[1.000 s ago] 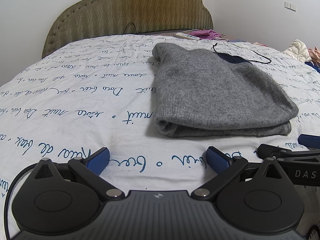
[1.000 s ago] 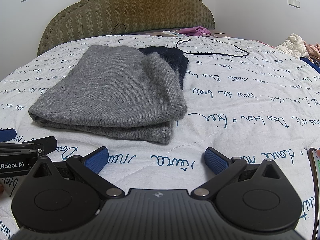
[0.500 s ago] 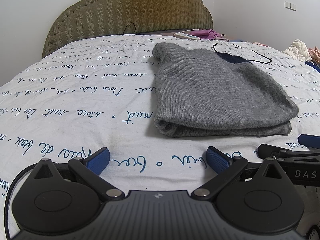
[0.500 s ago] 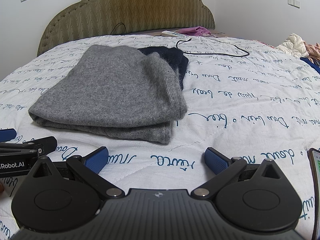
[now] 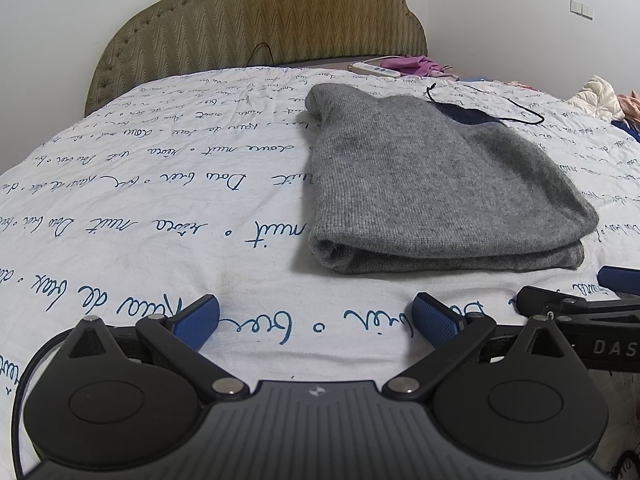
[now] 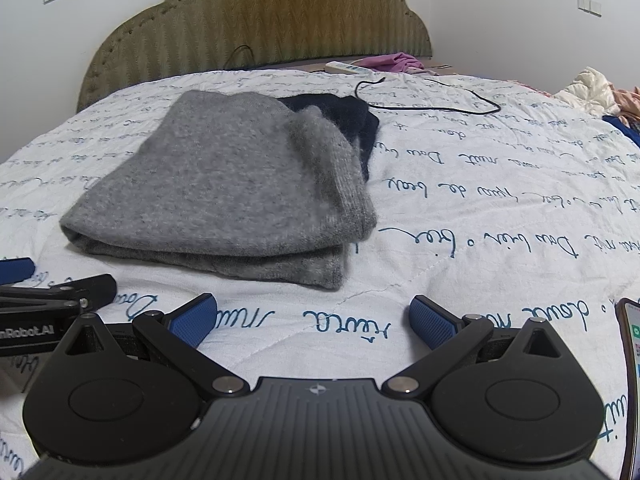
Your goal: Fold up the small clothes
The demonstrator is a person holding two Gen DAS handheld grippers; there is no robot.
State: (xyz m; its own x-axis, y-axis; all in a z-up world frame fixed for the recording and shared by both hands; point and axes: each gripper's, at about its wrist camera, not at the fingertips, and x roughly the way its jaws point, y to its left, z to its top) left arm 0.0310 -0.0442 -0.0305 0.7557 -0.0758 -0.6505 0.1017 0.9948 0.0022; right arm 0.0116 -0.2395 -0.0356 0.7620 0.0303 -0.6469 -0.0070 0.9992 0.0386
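Grey sweater [image 5: 432,184] lies folded; your left gripper [image 5: 316,316] and right gripper [image 6: 312,314] gape empty: press its edges square.

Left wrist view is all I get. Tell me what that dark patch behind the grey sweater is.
Observer: In the right wrist view it is a navy garment, partly covered by the grey sweater and sticking out past its far right side.
Operator: Report the right gripper.
Observer: It is open, with nothing between its pads, and it sits short of the sweater's near edge.
Operator: Name whatever lies to its right.
Observer: A phone with a lit screen, at the far right edge of that view.
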